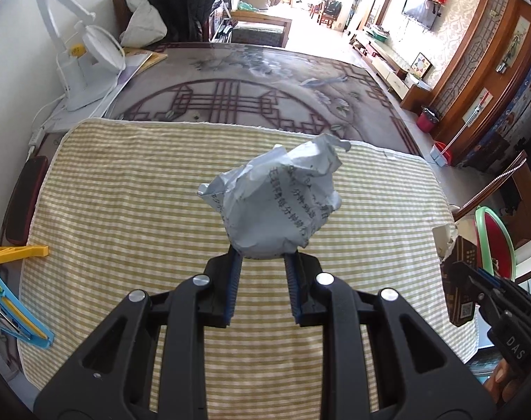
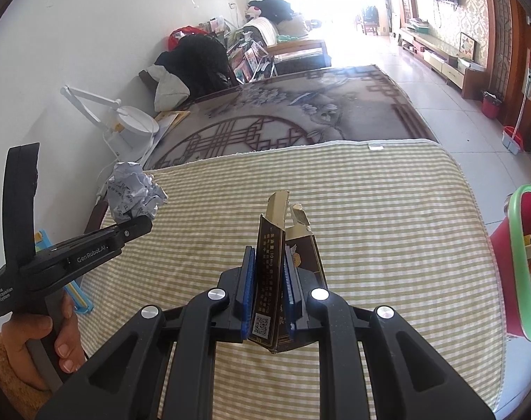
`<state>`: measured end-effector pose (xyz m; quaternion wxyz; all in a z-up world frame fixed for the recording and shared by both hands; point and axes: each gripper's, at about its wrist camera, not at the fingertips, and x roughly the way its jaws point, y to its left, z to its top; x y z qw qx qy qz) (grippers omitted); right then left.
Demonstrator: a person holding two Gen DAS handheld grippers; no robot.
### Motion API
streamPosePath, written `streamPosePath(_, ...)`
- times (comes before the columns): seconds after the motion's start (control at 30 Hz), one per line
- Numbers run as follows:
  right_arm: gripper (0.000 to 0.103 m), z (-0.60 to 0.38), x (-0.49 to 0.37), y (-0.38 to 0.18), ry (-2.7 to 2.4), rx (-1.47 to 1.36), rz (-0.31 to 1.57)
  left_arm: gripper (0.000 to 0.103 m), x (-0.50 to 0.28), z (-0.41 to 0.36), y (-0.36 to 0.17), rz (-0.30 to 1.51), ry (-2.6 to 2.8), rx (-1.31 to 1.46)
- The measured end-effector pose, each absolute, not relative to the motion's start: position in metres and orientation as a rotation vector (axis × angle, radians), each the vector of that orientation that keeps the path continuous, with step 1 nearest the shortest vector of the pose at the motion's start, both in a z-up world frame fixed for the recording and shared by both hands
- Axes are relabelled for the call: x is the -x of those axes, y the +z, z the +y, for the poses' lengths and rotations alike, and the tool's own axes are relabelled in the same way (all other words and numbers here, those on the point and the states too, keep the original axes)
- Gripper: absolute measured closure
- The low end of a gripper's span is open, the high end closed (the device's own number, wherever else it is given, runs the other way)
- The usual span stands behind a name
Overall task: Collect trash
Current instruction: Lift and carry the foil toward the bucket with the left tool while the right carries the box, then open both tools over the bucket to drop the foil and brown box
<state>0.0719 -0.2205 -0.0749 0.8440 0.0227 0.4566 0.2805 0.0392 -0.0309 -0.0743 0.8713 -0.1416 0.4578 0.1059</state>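
My left gripper [image 1: 262, 257] is shut on a crumpled ball of printed white paper [image 1: 276, 203] and holds it above the yellow checked cloth [image 1: 125, 192]. It also shows in the right wrist view [image 2: 134, 194] at the left. My right gripper [image 2: 270, 262] is shut on a torn dark brown cigarette box [image 2: 270, 262], held upright above the cloth. That box shows at the right edge of the left wrist view [image 1: 458, 273]. A red bin with a green rim [image 2: 521, 255] stands just past the table's right edge.
A white desk lamp [image 1: 80, 59] stands at the table's far left. A dark red phone case [image 1: 23, 199], a yellow clip [image 1: 16, 253] and a blue item [image 1: 13, 311] lie along the left edge. A patterned mat [image 1: 248, 84] covers the far table.
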Motion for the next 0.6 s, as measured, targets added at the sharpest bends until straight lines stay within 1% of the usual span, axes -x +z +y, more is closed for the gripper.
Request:
streamPosePath(0.37,0.089,-0.308,-0.091,-0.071,0.510,-0.101,0.953,0.080,-0.078,-0.118,-0.073,0.979,0.122,0.251)
streamPosePath(0.6,0.089,-0.394,-0.105,-0.073,0.388,-0.148,0.942,0.080,-0.110,-0.205,-0.074,0.999,-0.015,0.224)
